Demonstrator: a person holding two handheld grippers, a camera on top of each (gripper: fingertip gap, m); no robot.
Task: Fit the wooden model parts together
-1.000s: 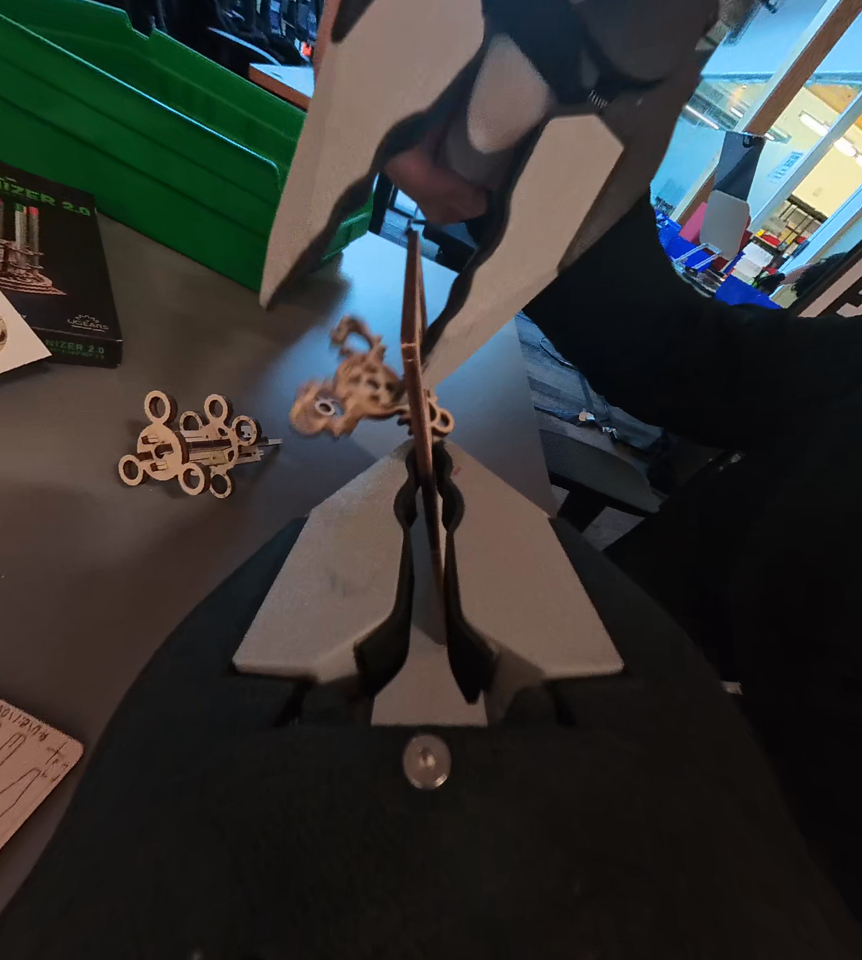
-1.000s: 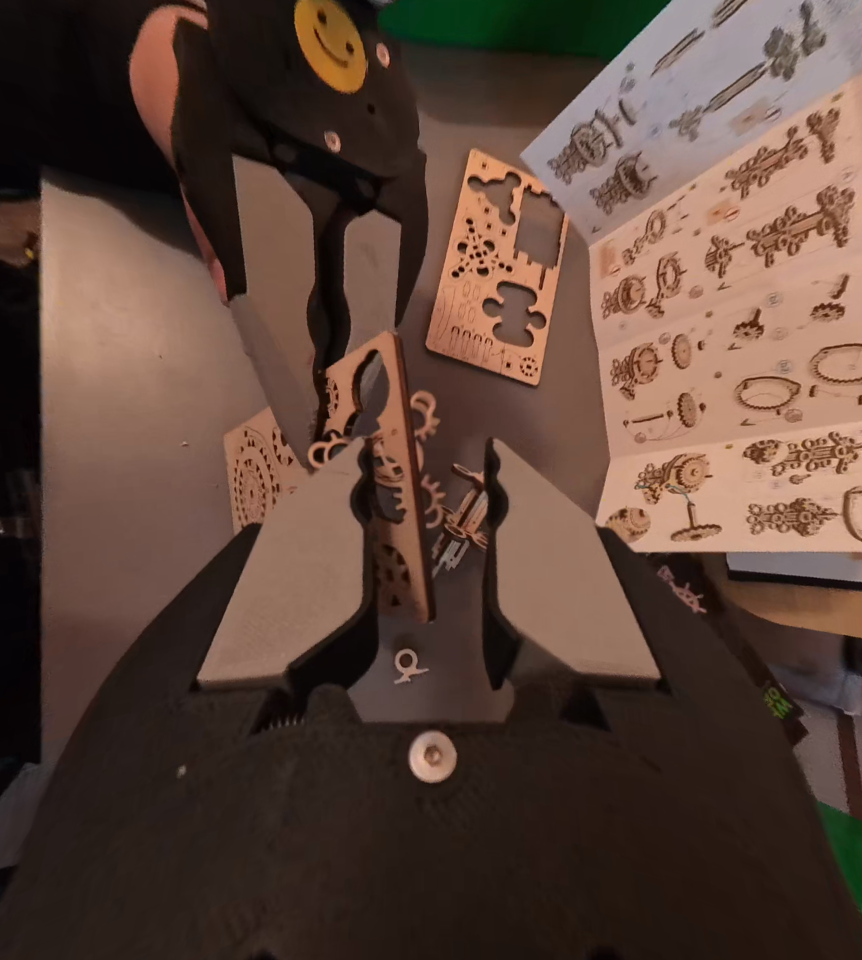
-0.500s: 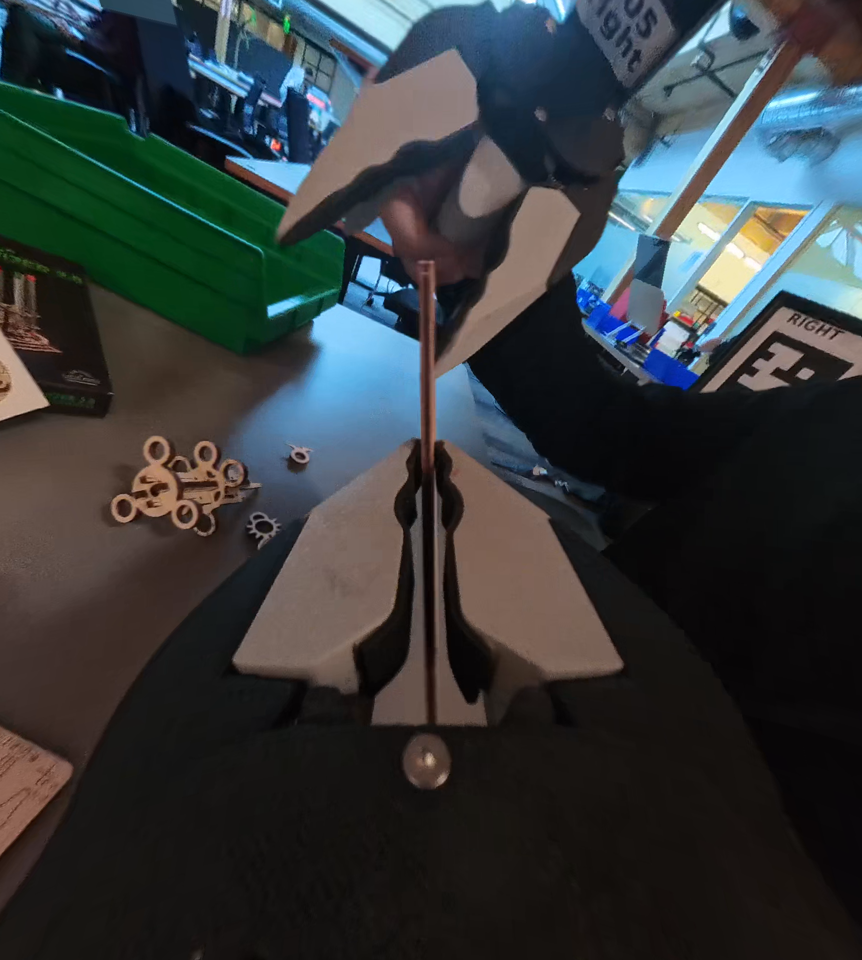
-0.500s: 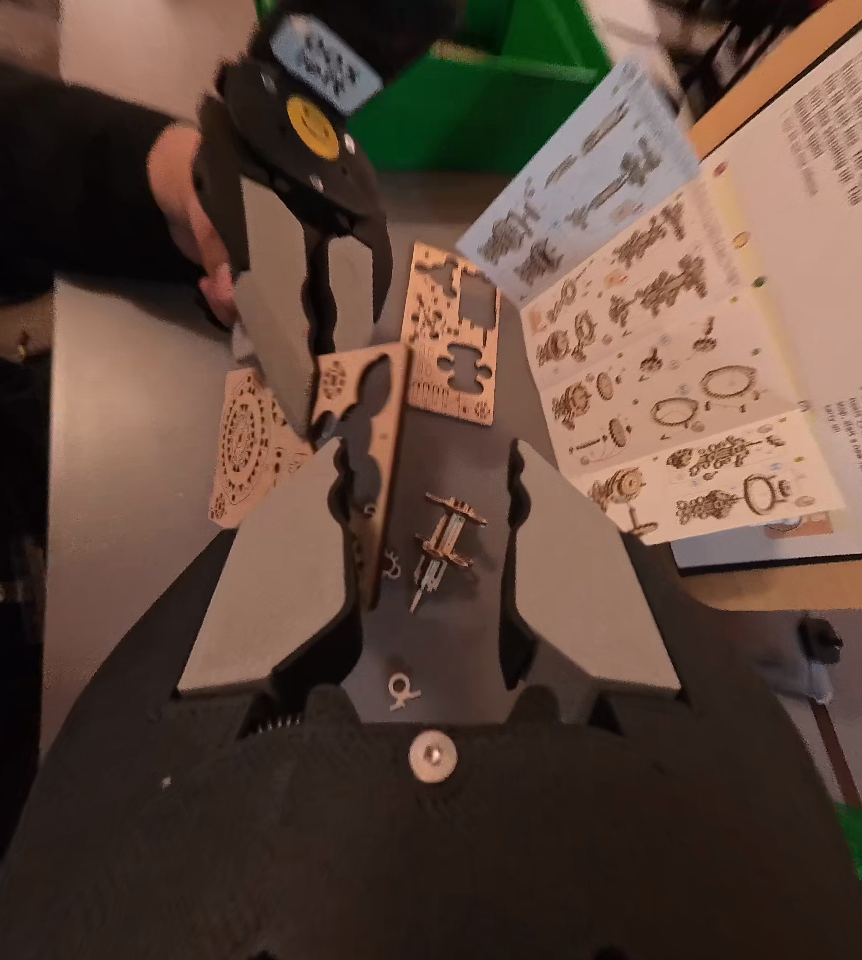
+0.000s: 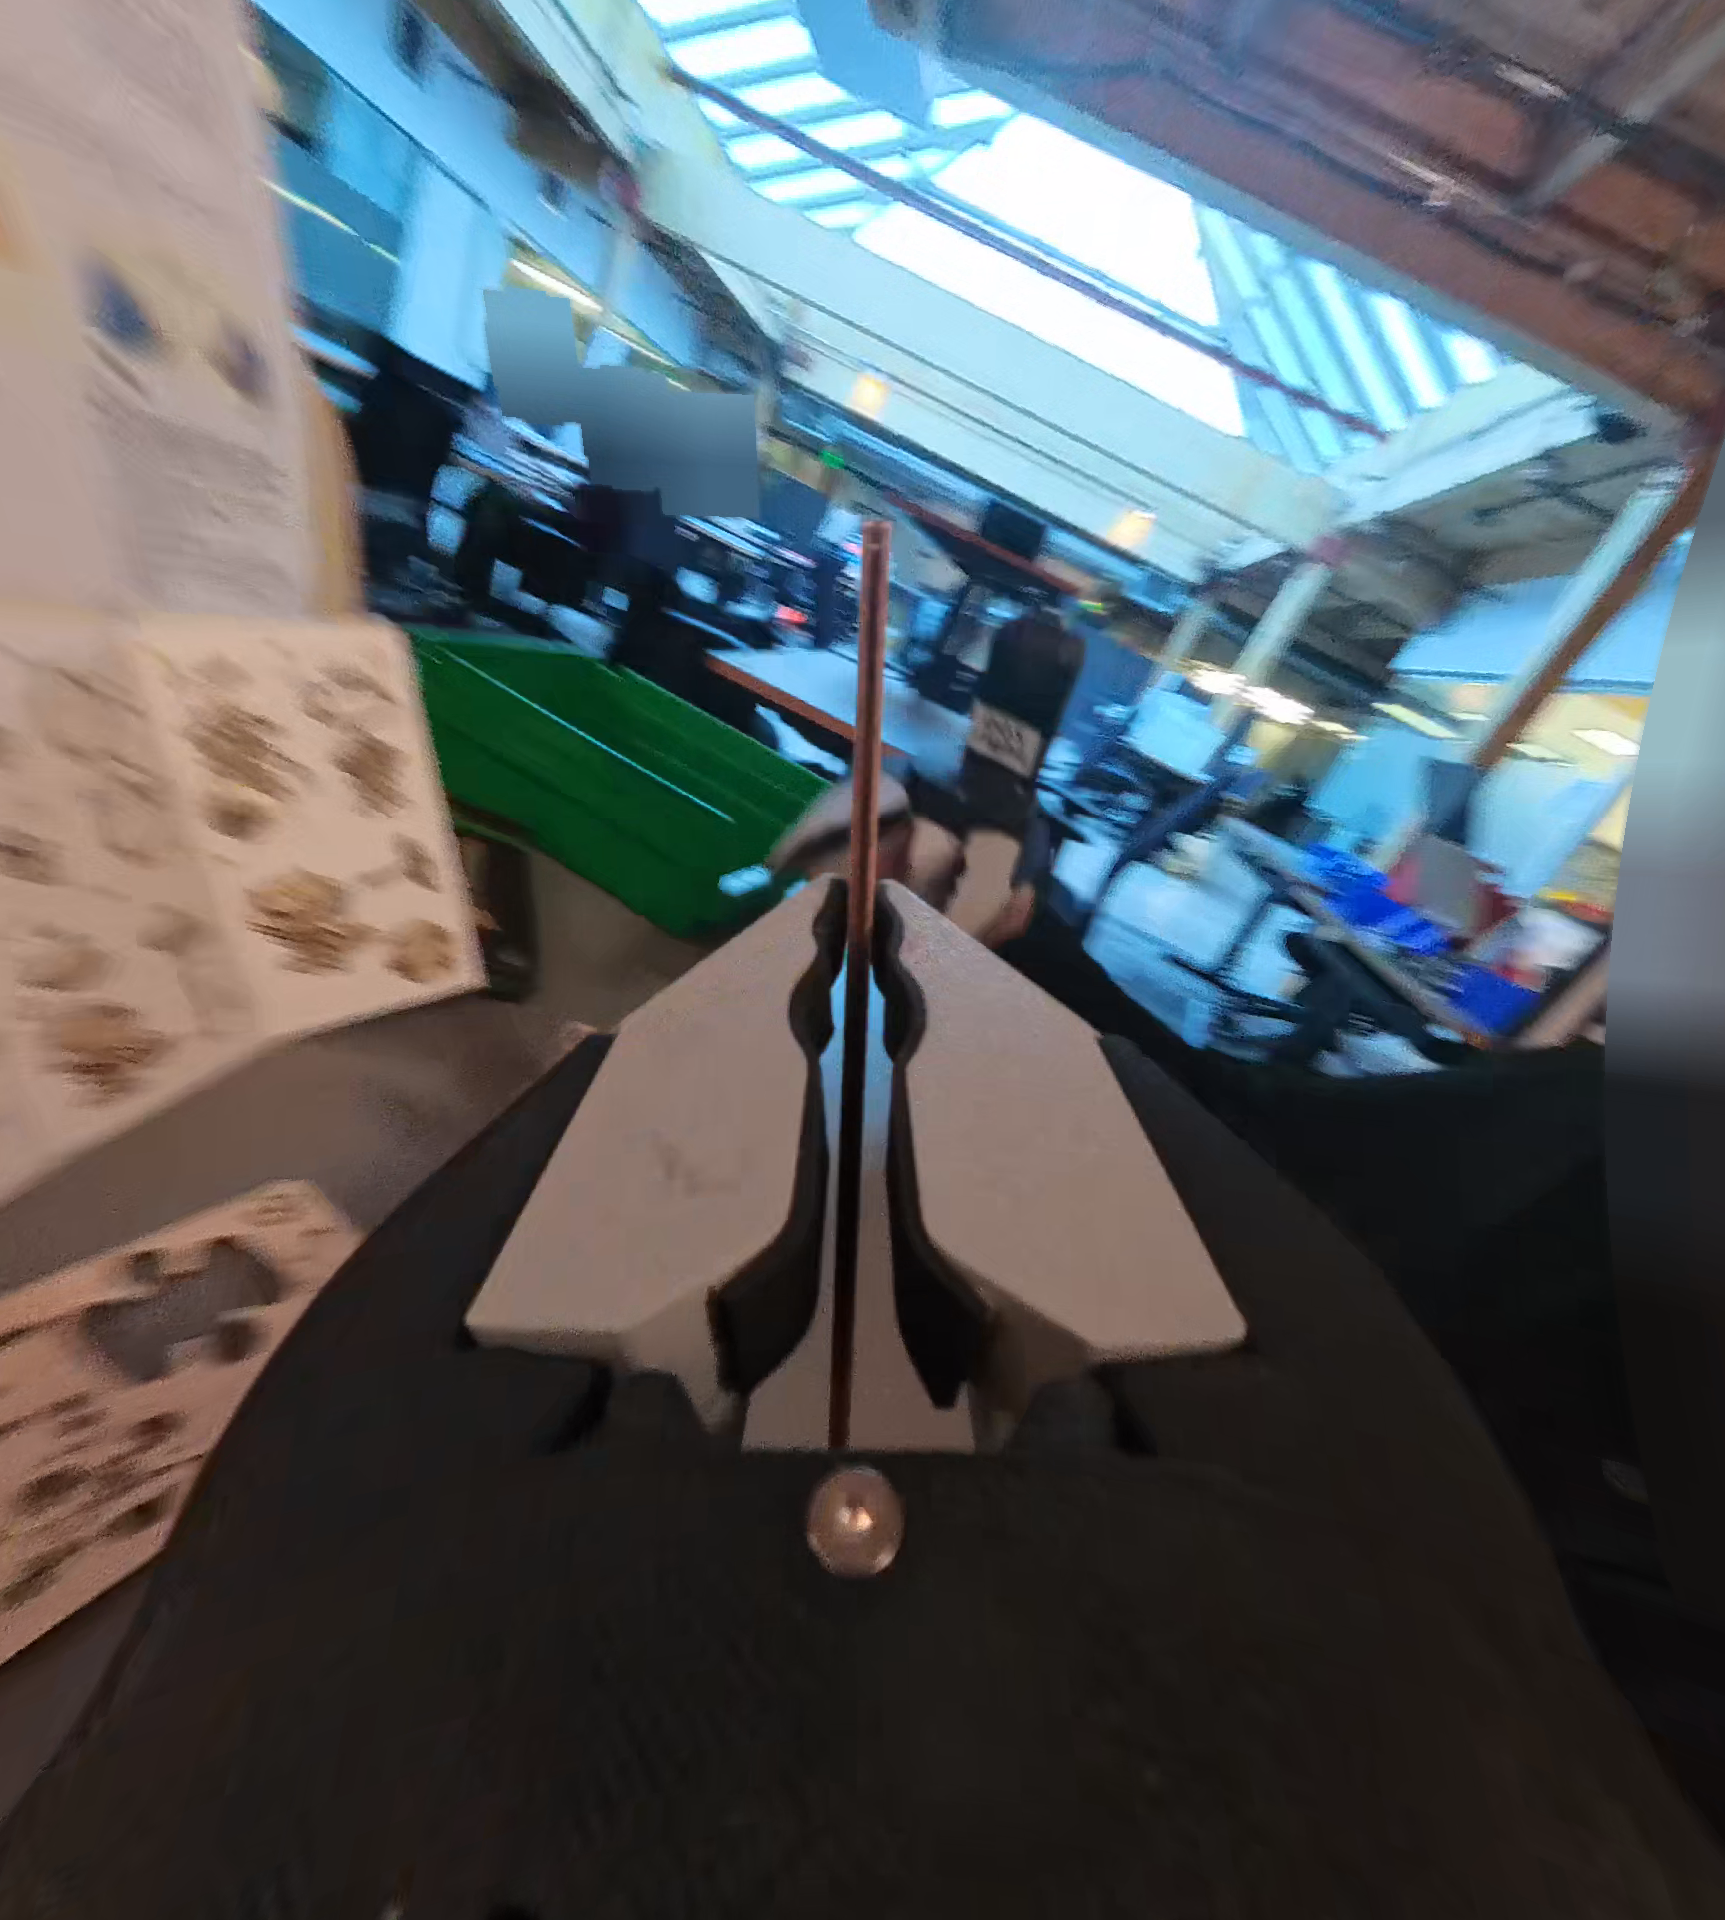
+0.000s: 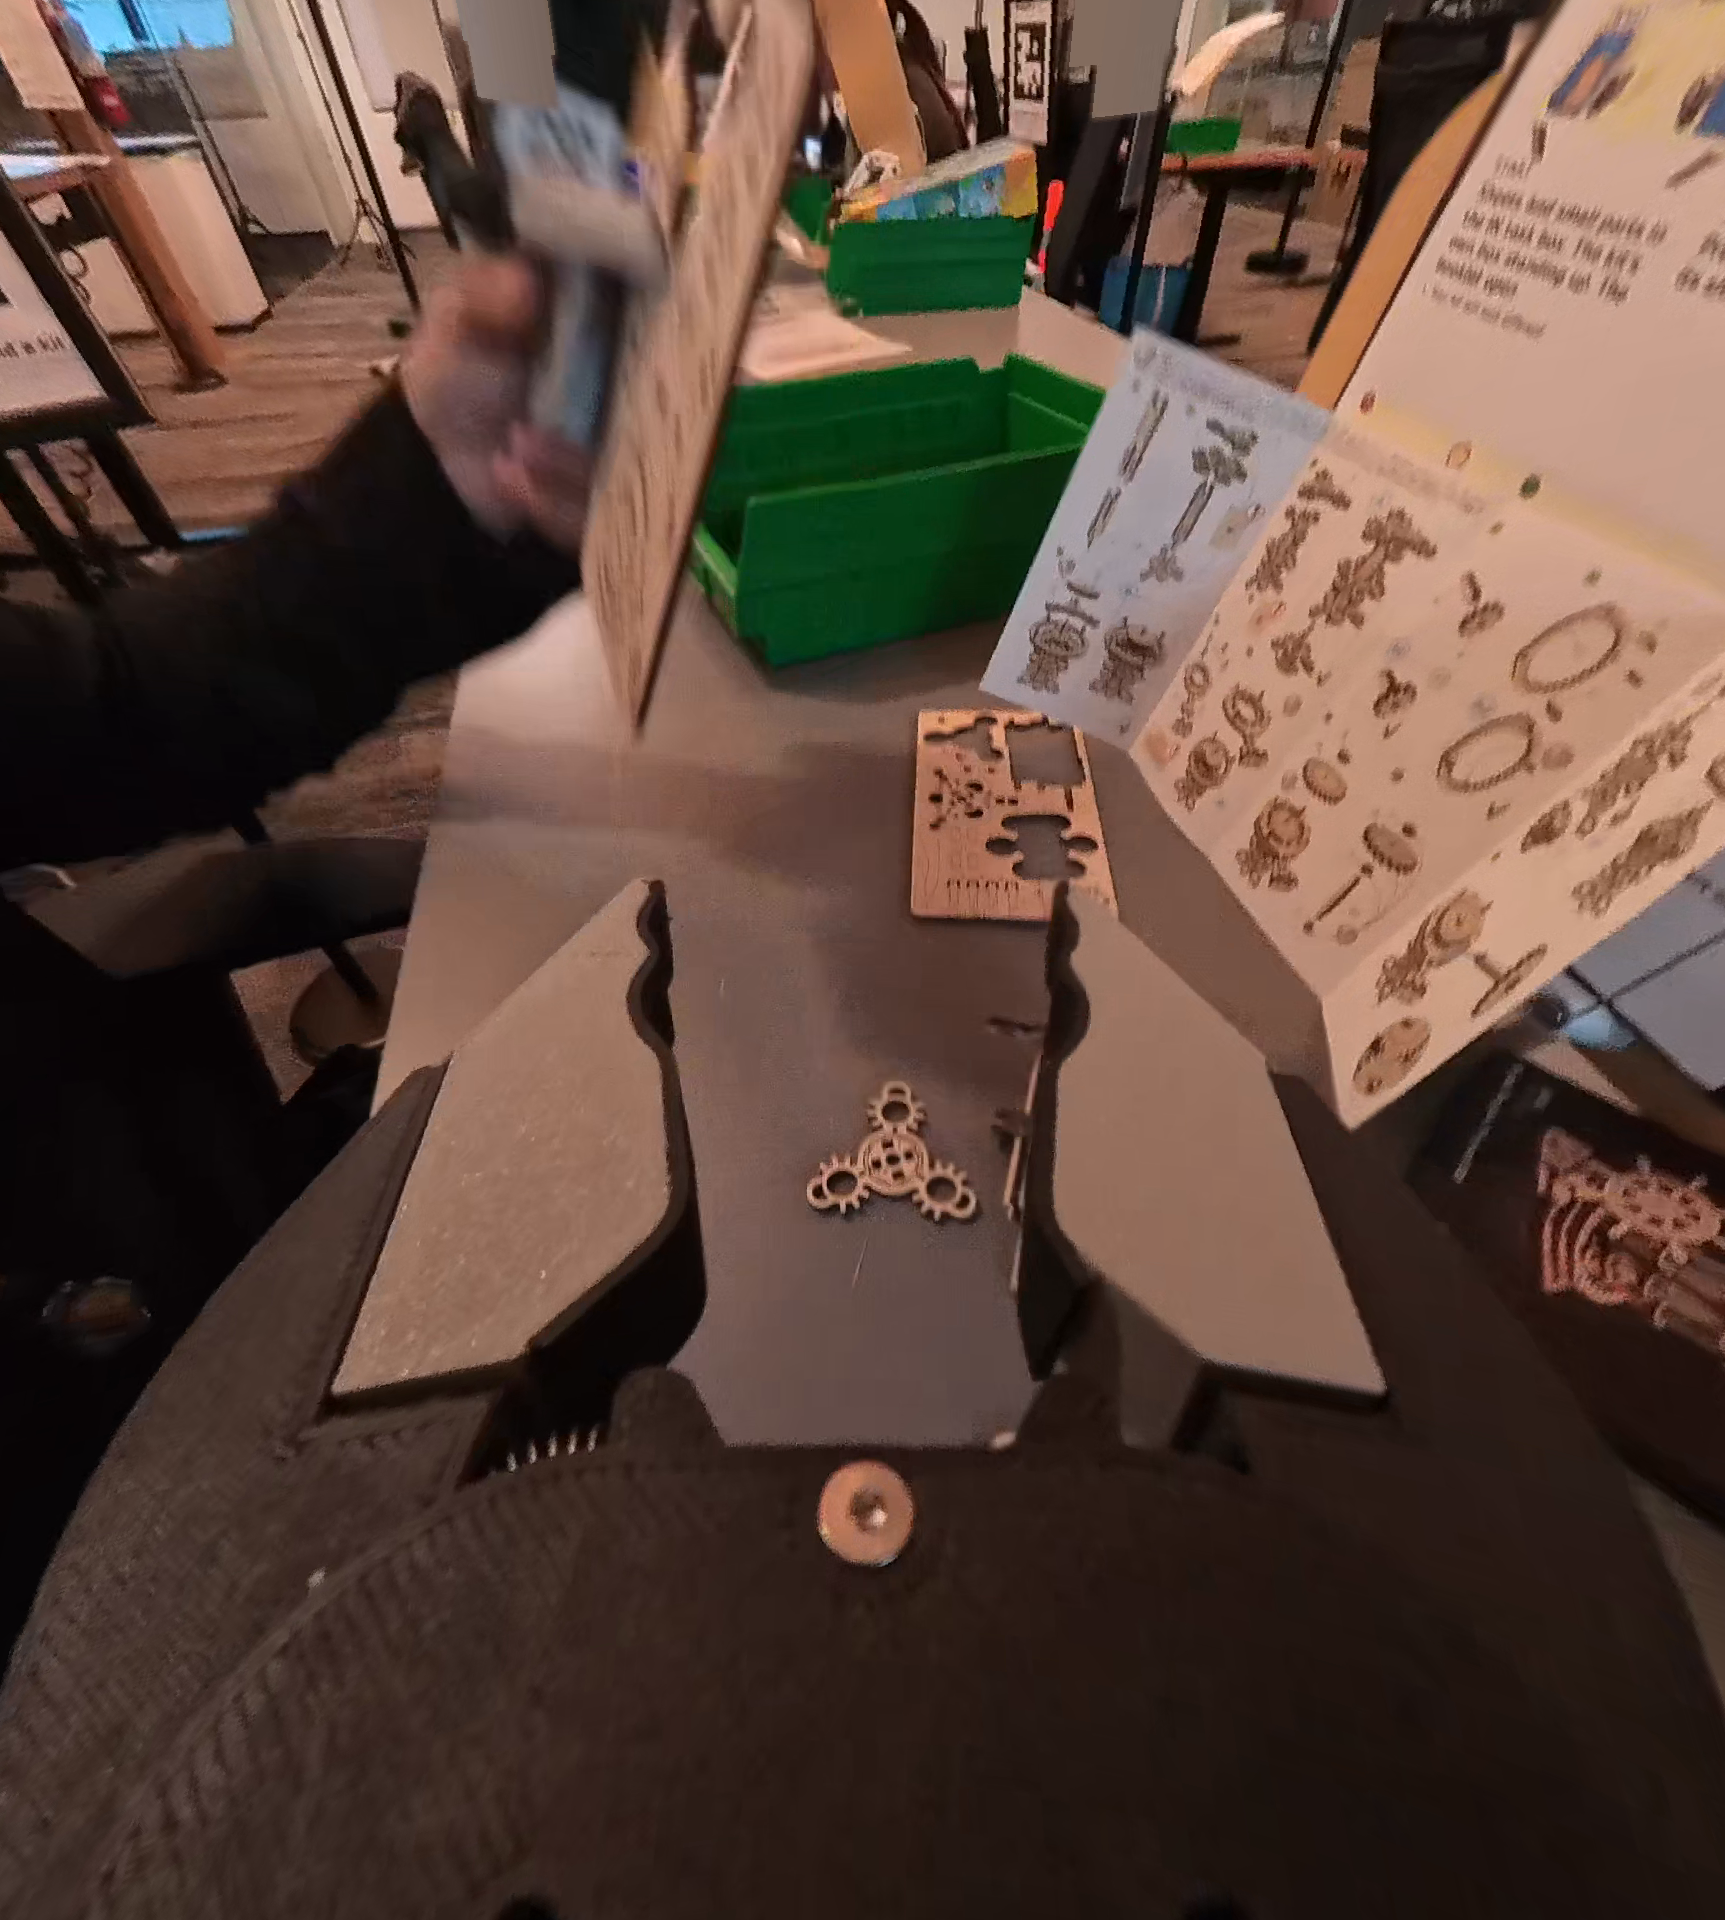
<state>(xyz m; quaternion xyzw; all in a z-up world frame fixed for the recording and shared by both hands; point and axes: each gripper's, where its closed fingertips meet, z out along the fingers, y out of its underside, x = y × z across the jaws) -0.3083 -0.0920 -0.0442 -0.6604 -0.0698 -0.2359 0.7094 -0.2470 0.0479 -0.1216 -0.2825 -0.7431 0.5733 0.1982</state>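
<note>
My left gripper (image 5: 858,896) is shut on a thin wooden parts sheet (image 5: 863,727), seen edge-on and pointing up into the room. In the right wrist view the same sheet (image 6: 692,364) is held high at the upper left, tilted and blurred. My right gripper (image 6: 856,904) is open and empty above the grey table (image 6: 816,810). A flat three-lobed wooden gear piece (image 6: 889,1158) lies on the table between its fingers. A small wooden assembly (image 6: 1016,1127) is mostly hidden behind the right finger. A second wooden sheet with cut-outs (image 6: 1009,831) lies flat just beyond.
A folded instruction booklet (image 6: 1460,675) stands open at the right; it also shows in the left wrist view (image 5: 162,831). Green bins (image 6: 889,499) sit at the table's far end. A dark kit box (image 6: 1668,1257) lies at the right. A person's dark sleeve (image 6: 214,675) reaches in from the left. Some 20 cm of space lies between my two pairs of fingers.
The left gripper has lifted the sheet up and away from the right gripper. The right gripper has opened wider and drawn back. The three-lobed gear piece now lies on the table.
</note>
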